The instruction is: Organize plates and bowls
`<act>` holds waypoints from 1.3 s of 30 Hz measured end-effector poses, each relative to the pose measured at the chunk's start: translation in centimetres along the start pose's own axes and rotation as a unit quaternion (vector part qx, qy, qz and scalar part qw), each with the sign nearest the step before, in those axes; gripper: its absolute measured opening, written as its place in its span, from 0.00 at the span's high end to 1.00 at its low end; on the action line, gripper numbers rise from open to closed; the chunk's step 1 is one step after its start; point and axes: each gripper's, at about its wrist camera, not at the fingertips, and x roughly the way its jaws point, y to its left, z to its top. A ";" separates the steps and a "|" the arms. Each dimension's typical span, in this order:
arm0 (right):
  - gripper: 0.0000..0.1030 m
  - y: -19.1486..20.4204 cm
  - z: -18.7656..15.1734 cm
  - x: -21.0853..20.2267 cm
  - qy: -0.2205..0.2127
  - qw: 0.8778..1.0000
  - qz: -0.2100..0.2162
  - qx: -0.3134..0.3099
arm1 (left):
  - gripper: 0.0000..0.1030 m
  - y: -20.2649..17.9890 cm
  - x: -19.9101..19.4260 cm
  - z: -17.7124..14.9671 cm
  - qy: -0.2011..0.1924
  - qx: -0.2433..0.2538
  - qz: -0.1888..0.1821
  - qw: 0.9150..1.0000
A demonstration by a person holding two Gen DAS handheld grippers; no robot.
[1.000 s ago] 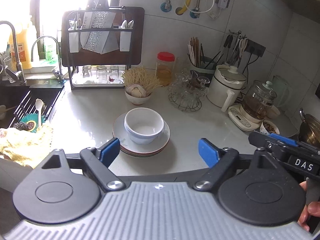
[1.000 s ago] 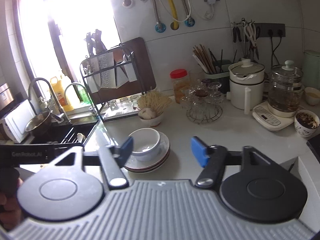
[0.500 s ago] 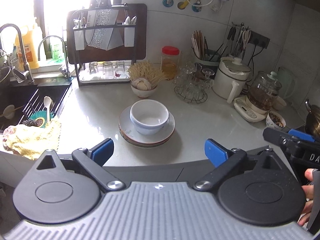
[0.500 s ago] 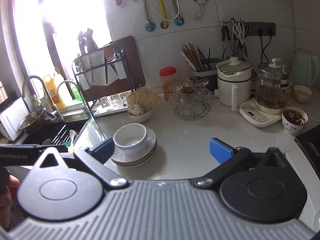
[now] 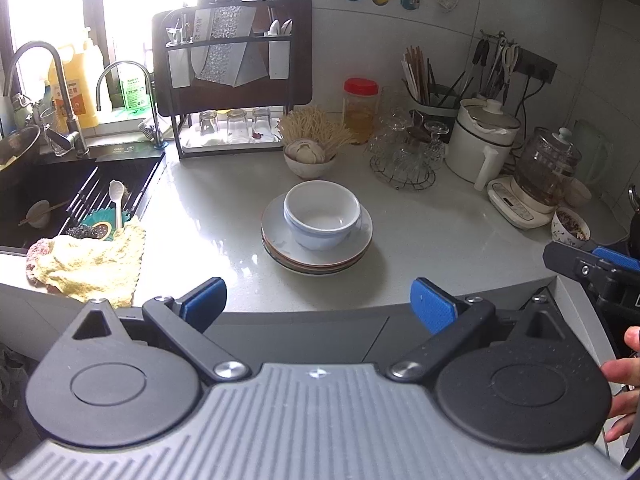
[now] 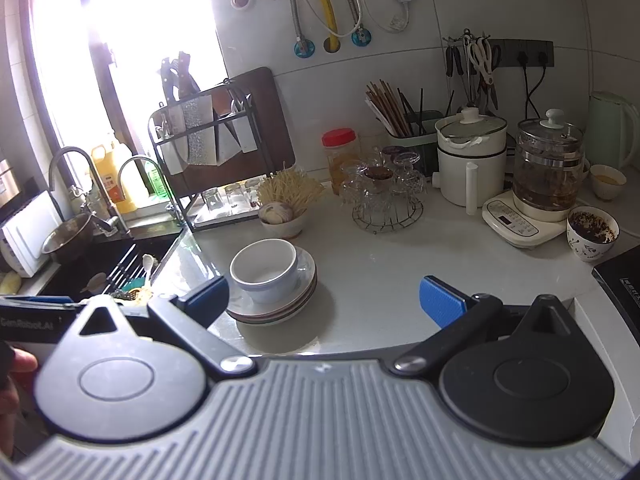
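Observation:
White bowls (image 5: 321, 214) sit nested on a stack of plates (image 5: 276, 240) in the middle of the grey counter; the same bowls (image 6: 264, 268) and plates (image 6: 306, 280) show in the right wrist view. My left gripper (image 5: 319, 307) is open and empty, held back at the counter's front edge, well short of the stack. My right gripper (image 6: 324, 302) is open and empty, also at the front edge, to the right of the stack. It shows in the left wrist view (image 5: 592, 264) at far right.
A sink (image 5: 60, 196) with a yellow cloth (image 5: 88, 264) lies left. A dish rack (image 5: 232, 76), a bowl of garlic (image 5: 310, 158), a glass holder (image 5: 404, 156), a white pot (image 5: 480, 144), a glass kettle (image 5: 548, 168) and a cup (image 6: 592, 236) line the back and right.
Both grippers have pulled back from the stack toward the counter's front edge, and the right one's jaws have opened wider. The bowls and plates have not moved.

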 end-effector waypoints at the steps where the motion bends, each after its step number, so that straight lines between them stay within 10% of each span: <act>1: 0.00 0.0 0.0 0.0 0.000 1.000 0.000 0.000 | 0.03 0.0 -0.1 -0.1 0.000 -0.001 0.000 1.000; 39: 0.00 0.0 -0.5 -1.6 -0.002 1.000 0.000 -0.003 | 0.01 -0.4 -1.8 -1.0 -0.009 -0.003 0.004 1.000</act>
